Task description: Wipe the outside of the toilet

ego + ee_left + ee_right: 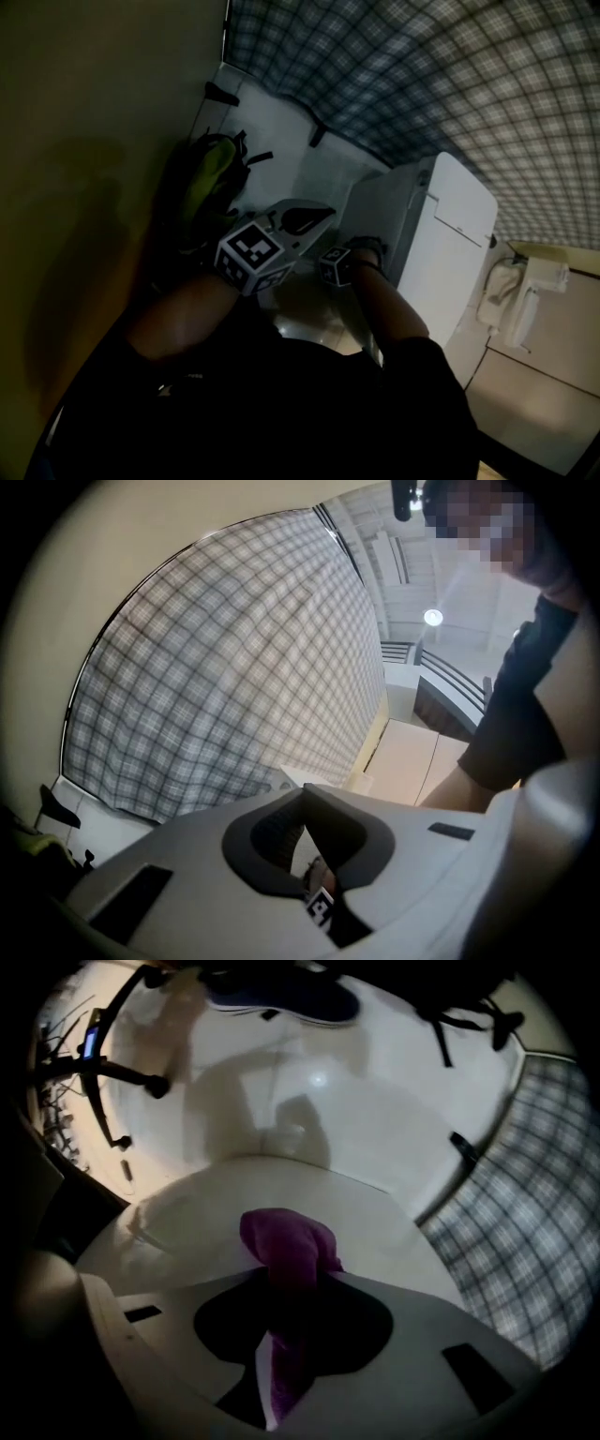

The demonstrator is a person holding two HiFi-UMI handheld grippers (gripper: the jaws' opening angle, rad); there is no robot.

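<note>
- My right tongs (292, 1275) clamp the purple cloth (281, 1237), its bunched end facing the toilet (375, 1232) for wiping.
- My left tongs (304, 789) sit closed and empty, kept clear.

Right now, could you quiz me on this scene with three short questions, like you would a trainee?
1. True or false: the right gripper is shut on a purple cloth.
2. The curtain is: A) plaid B) dotted C) plain
3. Fill in: the left gripper is shut and holds ____.

Key: 1 true; 2 A; 3 nothing.
</note>
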